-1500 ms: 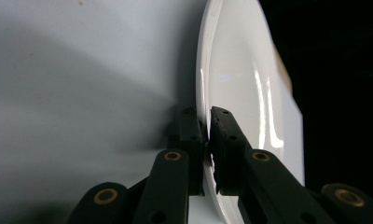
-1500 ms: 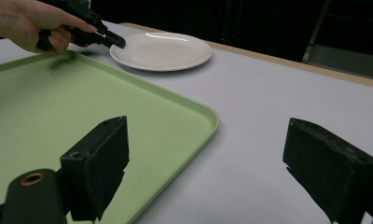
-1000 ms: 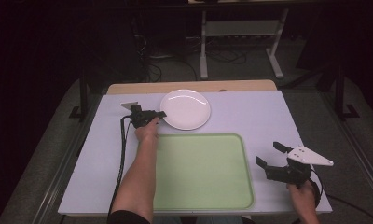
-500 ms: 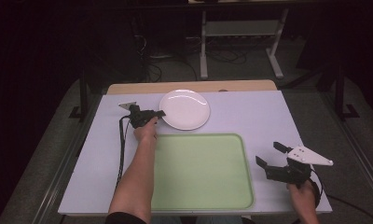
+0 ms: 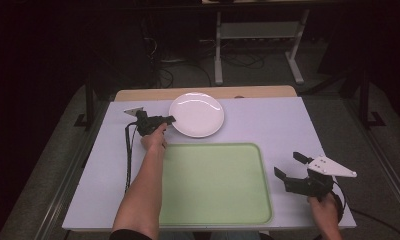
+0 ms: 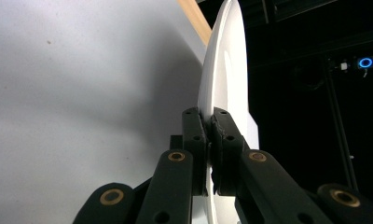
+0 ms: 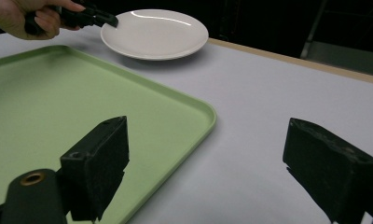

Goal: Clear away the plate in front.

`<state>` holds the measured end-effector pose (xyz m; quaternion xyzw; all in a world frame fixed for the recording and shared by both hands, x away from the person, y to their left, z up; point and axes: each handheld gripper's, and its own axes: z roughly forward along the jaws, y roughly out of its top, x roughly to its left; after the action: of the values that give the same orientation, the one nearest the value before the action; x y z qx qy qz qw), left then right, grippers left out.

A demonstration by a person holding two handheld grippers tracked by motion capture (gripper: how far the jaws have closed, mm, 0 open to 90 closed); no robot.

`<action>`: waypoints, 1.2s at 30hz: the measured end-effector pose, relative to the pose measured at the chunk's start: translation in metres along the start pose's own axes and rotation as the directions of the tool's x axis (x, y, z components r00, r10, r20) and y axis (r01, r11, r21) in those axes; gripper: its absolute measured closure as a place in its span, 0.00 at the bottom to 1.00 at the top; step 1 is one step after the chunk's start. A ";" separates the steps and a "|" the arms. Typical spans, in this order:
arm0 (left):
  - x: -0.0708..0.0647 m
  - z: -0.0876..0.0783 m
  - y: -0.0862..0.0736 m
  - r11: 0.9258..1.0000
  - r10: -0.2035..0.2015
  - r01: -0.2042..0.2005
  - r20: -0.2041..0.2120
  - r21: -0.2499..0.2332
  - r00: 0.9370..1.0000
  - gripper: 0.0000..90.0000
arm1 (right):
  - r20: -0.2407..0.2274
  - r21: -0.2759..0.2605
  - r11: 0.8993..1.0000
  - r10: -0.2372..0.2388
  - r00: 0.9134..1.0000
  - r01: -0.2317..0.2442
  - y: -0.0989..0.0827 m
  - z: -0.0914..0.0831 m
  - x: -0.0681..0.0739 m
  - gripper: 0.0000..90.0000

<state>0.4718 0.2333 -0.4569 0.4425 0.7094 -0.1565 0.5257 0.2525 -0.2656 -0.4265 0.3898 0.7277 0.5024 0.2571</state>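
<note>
The green tray (image 5: 213, 185) was the landmark, lying flat in the middle of the near half of the white table (image 5: 268, 120). Just beyond the far left corner of the tray, the left gripper (image 5: 169, 119) was held level and pointed toward the right. Its jaws were pressed together on the left rim of the white plate (image 5: 196, 114). In the left gripper view the rim (image 6: 211, 122) was pinched between the two pads, and the plate rose edge-on as a thin white blade, so its face was hard to read there.

The plate stood just past the far edge of the tray, apart from it, with bare table between them. It is round, so it had no long axis; its open side faced up. Whether the held rim was lifted off the table could not be told.

Nothing lay on the tray or between the tray and the plate. Behind the plate a pale wooden strip (image 5: 208, 93) ran along the far edge of the table.

Beside the near right corner of the tray, the right gripper (image 5: 288, 166) was above the table with its jaws wide apart and nothing between them. The right hand (image 5: 324, 212) was cut off by the lower edge of the picture.
</note>
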 end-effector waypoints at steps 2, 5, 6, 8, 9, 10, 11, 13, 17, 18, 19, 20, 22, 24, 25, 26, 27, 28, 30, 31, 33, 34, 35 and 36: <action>-0.001 -0.003 0.001 1.000 0.001 -0.001 0.008 -0.001 1.000 0.96 | -0.001 0.000 1.000 0.000 1.000 0.000 0.000 0.000 0.000 0.15; -0.002 -0.006 0.003 1.000 0.006 -0.006 0.016 -0.001 1.000 0.96 | 0.001 0.001 1.000 0.001 1.000 -0.001 0.000 0.000 0.000 0.15; -0.002 -0.007 0.004 1.000 0.006 -0.006 0.018 -0.002 1.000 0.96 | 0.002 0.002 1.000 0.002 1.000 -0.002 0.000 0.000 0.000 0.15; -0.003 -0.009 0.005 1.000 0.008 -0.008 0.024 -0.004 1.000 0.96 | 0.002 0.002 1.000 0.002 1.000 -0.002 0.000 0.001 0.000 0.15; -0.004 -0.010 0.006 1.000 0.009 -0.009 0.027 -0.004 1.000 0.96 | 0.002 0.004 1.000 0.003 1.000 -0.003 0.000 0.001 0.000 0.15; -0.004 -0.010 0.006 1.000 0.009 -0.009 0.027 -0.004 1.000 0.96 | 0.002 0.004 1.000 0.003 1.000 -0.003 0.000 0.001 0.000 0.15; -0.005 -0.012 0.007 1.000 0.012 -0.012 0.033 -0.006 0.999 0.96 | 0.002 0.005 1.000 0.001 1.000 -0.001 0.000 0.001 0.000 0.15; -0.005 -0.015 0.008 1.000 0.017 -0.017 0.041 -0.004 0.999 0.96 | 0.002 0.004 1.000 0.003 1.000 -0.003 0.000 0.001 0.000 0.15; -0.007 -0.020 0.010 1.000 0.026 -0.026 0.049 -0.005 0.998 0.96 | 0.003 0.007 1.000 0.000 1.000 0.000 0.000 0.002 0.000 0.15; -0.007 -0.021 0.011 1.000 0.028 -0.028 0.051 -0.004 0.998 0.96 | 0.003 0.007 1.000 -0.001 1.000 0.001 0.000 0.002 0.000 0.15; -0.007 -0.023 0.011 1.000 0.031 -0.030 0.051 -0.004 0.998 0.96 | 0.005 0.006 1.000 0.000 1.000 0.000 0.000 0.002 0.000 0.15; -0.007 -0.023 0.011 1.000 0.031 -0.030 0.051 -0.004 0.998 0.96 | 0.005 0.006 1.000 0.000 1.000 0.000 0.000 0.002 0.000 0.15; -0.008 -0.025 0.012 0.999 0.031 -0.031 0.057 -0.005 0.998 0.96 | 0.005 0.007 1.000 0.001 1.000 -0.001 0.000 0.002 -0.001 0.15; -0.008 -0.028 0.013 0.999 0.036 -0.035 0.063 -0.006 0.997 0.96 | 0.005 0.010 1.000 0.003 1.000 -0.003 0.000 0.003 -0.001 0.15; -0.009 -0.029 0.014 0.999 0.035 -0.035 0.065 -0.007 0.997 0.96 | 0.005 0.010 1.000 0.001 1.000 -0.001 0.000 0.003 -0.001 0.15; -0.010 -0.032 0.015 0.999 0.041 -0.040 0.072 -0.008 0.997 0.96 | 0.006 0.011 1.000 0.002 1.000 -0.002 0.000 0.003 -0.001 0.15; -0.010 -0.033 0.015 0.999 0.044 -0.044 0.074 -0.006 0.996 0.96 | 0.006 0.011 1.000 0.004 1.000 -0.004 0.000 0.003 -0.001 0.15; -0.010 -0.033 0.015 0.999 0.044 -0.044 0.074 -0.006 0.996 0.96 | 0.006 0.011 1.000 0.004 1.000 -0.004 0.000 0.003 -0.001 0.15; -0.011 -0.036 0.016 0.999 0.051 -0.051 0.079 -0.003 0.996 0.96 | 0.006 0.011 1.000 0.003 1.000 -0.003 0.000 0.003 -0.001 0.15; -0.012 -0.037 0.017 0.999 0.054 -0.054 0.080 -0.003 0.995 0.96 | 0.006 0.012 1.000 0.003 1.000 -0.003 0.000 0.003 -0.001 0.15; -0.014 -0.041 0.018 0.998 0.065 -0.066 0.089 0.001 0.994 0.96 | 0.007 0.012 1.000 0.002 1.000 -0.002 0.000 0.003 -0.001 0.15; -0.014 -0.041 0.018 0.998 0.065 -0.066 0.089 0.001 0.994 0.96 | 0.007 0.012 1.000 0.002 1.000 -0.002 0.000 0.003 -0.001 0.15; -0.015 -0.044 0.018 0.997 0.072 -0.073 0.098 0.005 0.993 0.96 | 0.007 0.012 1.000 0.003 1.000 -0.003 0.000 0.003 -0.001 0.15; -0.015 -0.044 0.018 0.997 0.072 -0.073 0.098 0.005 0.993 0.96 | 0.007 0.012 1.000 0.003 1.000 -0.003 0.000 0.003 -0.001 0.15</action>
<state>0.4604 0.2667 -0.4213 0.4620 0.6656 -0.1620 0.5633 0.2553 -0.2644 -0.4281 0.3942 0.7292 0.4971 0.2566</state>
